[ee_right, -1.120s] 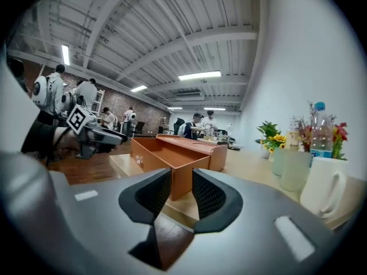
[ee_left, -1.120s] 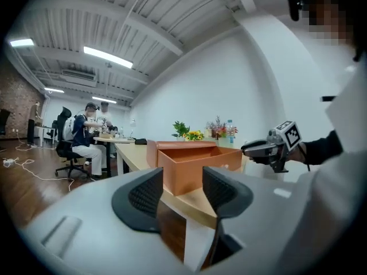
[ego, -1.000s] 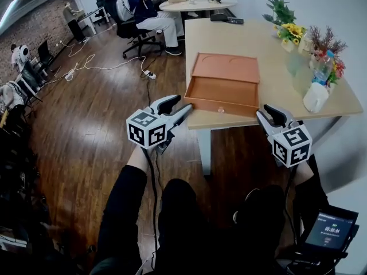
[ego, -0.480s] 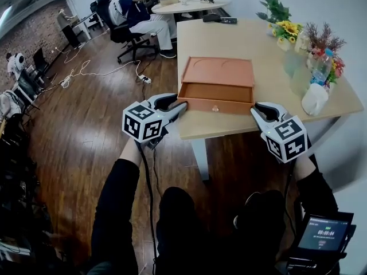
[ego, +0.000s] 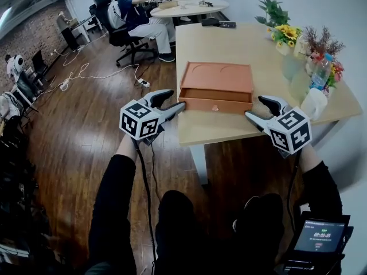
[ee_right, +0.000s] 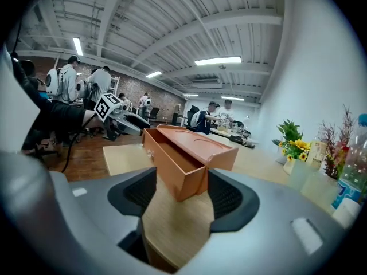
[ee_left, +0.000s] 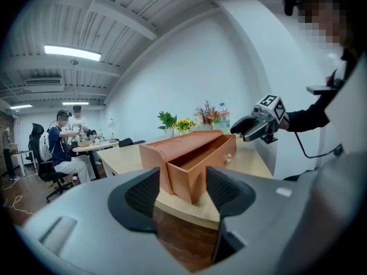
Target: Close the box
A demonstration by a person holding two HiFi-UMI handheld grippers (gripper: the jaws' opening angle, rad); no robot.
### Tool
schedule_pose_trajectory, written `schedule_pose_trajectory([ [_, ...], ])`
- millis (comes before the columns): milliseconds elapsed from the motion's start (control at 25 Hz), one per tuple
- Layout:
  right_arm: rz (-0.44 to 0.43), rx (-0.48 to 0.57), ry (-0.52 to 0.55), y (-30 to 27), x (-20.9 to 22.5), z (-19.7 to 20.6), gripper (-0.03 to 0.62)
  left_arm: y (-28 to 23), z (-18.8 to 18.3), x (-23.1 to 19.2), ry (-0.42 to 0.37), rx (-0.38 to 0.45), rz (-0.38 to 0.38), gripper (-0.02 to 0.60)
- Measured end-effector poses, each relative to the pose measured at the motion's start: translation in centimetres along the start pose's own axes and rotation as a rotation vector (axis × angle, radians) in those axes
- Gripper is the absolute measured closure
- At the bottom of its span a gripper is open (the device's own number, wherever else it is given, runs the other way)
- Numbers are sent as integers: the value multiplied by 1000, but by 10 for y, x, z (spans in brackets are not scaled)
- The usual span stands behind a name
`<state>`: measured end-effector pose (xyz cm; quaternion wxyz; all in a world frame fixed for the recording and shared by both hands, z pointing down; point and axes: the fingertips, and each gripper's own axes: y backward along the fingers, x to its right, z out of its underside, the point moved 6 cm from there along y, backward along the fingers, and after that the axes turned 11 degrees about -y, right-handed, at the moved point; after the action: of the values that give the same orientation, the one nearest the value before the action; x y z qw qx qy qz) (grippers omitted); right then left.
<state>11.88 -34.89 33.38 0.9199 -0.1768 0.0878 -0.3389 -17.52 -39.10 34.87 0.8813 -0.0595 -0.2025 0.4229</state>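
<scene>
An orange box [ego: 216, 78] lies on the wooden table [ego: 229, 39], its drawer [ego: 215, 105] pulled out toward the near edge, a small knob on its front. My left gripper [ego: 172, 101] hovers at the table's left edge beside the drawer's front left corner, jaws opening, nothing between them. My right gripper [ego: 259, 109] hovers off the drawer's front right corner, jaws also opening and empty. In the left gripper view the box [ee_left: 189, 156] stands just beyond my left gripper [ee_left: 182, 195]. In the right gripper view the box [ee_right: 183, 153] stands beyond my right gripper [ee_right: 180, 198].
Flower vases [ego: 285, 38], a water bottle [ego: 319, 71] and a white cup [ego: 313, 103] stand along the table's right side. People sit at a round table [ego: 183, 6] behind. Cables [ego: 92, 67] trail over the wooden floor at left. A small screen [ego: 316, 234] glows at bottom right.
Both grippers have moved forward to the box's front corners. Their jaws stand wider than half a second ago.
</scene>
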Motion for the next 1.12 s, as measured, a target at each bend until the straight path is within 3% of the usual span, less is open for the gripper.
schedule_pose_trajectory([
  [80,-41,-31,2,-5,3,-1,230,-2,2,-6,-6,5,38,273],
  [200,-79,-87,-1,-24,12,-1,156,-15,4,-12,-18,-10,115,215],
  [400,-144,-114,15,-44,16,-8,127,-34,-3,-10,-12,-13,208,207],
  [560,-192,-138,6,-39,16,-8,126,-30,-5,-3,-16,-2,211,206],
  [1000,-188,-107,-1,10,9,9,128,0,-23,75,-159,-32,201,207],
  [1120,-168,-100,38,7,10,14,128,-1,-19,73,-146,-42,171,207],
])
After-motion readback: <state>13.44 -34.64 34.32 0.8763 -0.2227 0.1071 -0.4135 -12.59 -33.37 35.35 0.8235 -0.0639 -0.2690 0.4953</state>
